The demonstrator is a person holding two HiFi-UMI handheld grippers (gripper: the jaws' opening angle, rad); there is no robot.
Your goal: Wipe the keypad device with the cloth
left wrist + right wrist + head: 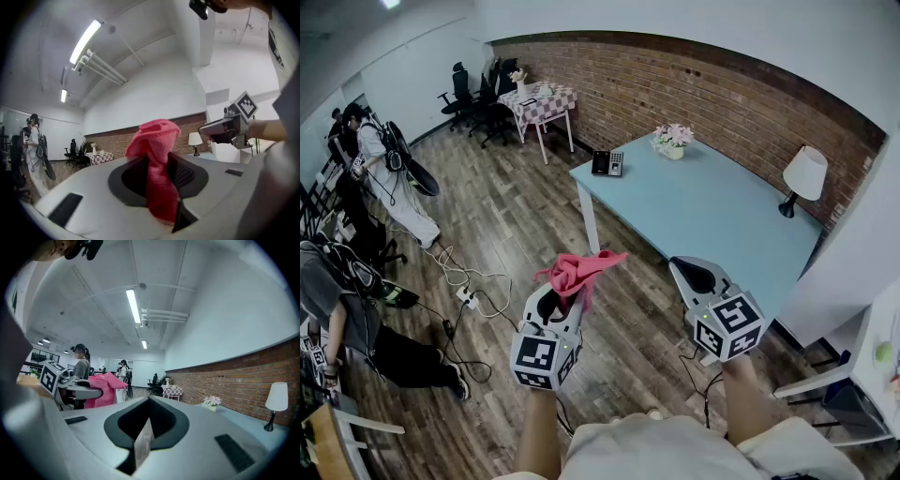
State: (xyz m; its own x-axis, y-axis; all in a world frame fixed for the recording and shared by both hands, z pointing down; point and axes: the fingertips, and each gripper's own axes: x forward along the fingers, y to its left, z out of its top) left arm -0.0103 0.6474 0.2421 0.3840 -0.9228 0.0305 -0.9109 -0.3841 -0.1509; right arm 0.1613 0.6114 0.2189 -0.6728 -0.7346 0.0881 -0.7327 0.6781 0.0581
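Pink cloth (577, 272) is clamped in your left hand-held gripper (561, 298); your right hand-held gripper (692, 274) is closed on nothing. The keypad device (607, 163) stands on the tabletop (712, 220) at 12 o'clock from the cloth, well apart; wiping is not yet begun.

I see a brick wall (722, 94) behind a pale blue tabletop (712, 225) bearing a white lamp (803, 178) and flowers (673, 139), with a wood-plank floor (506, 225), a checkered table (544, 101), black office chairs (464, 94) and ceiling strip lights (133, 305).

keypad device (607, 163): tabletop's (712, 216) left corner | flowers (673, 140): right of it | lamp (803, 179): tabletop's far right | cloth (577, 271): held in your left gripper (563, 298), over floor (511, 220) before tabletop
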